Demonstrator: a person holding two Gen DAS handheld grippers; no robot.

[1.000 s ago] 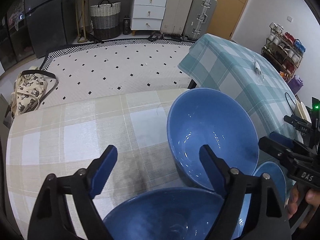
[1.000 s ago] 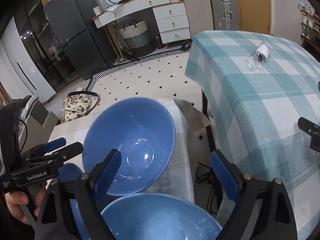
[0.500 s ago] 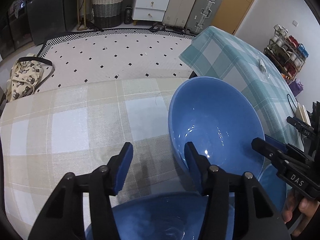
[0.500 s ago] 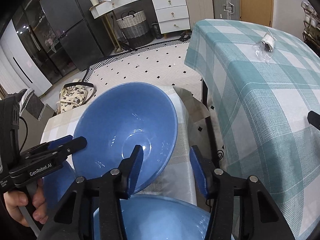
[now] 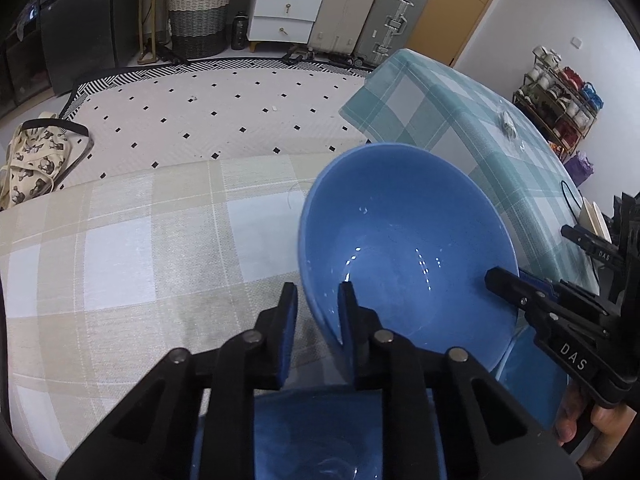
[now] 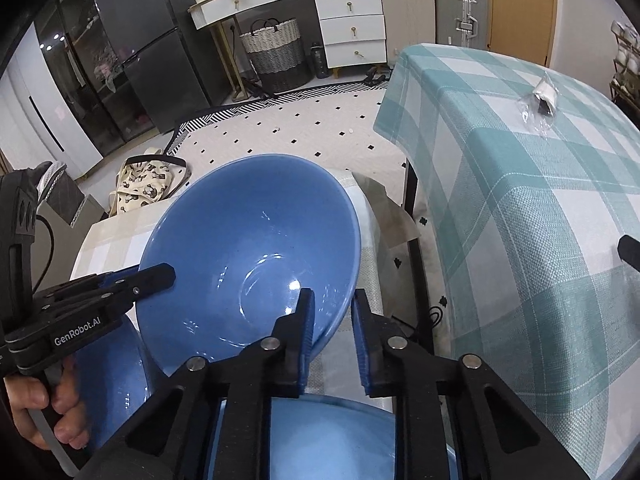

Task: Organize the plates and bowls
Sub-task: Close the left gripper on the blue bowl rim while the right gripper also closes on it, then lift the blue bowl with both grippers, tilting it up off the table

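bowl: the large blue bowl [image 5: 408,256] is sitting tilted on the beige checked tablecloth [image 5: 120,248], near the edge facing the teal-clothed table [image 6: 540,208]; two more blue dishes are lying just beside it, a near bowl [image 5: 320,436] under the cameras and a small blue dish [image 5: 532,372] partly under its rim.
left gripper: the left gripper [image 5: 318,300] is pinching the bowl's left rim, one pad inside and one outside; its jaws have just been closing and are now narrow on the wall.
right gripper: the right gripper [image 6: 332,312] is clamping the opposite rim the same way, jaws narrow, having just been closing too.
handling: the bowl is looking glazed, rigid and probably heavy for its thin rim; it is likely slippery under the pads and would chip if dropped. gripping opposite rims with both grippers is sharing the weight and stopping it swinging.
change: a second ago both pairs of jaws were standing wide with the rim loose between them; now they are gripping it, while the bowl is lying in much the same spot.
step: judged as a two-handed lift about to begin, probably to nest the bowl.
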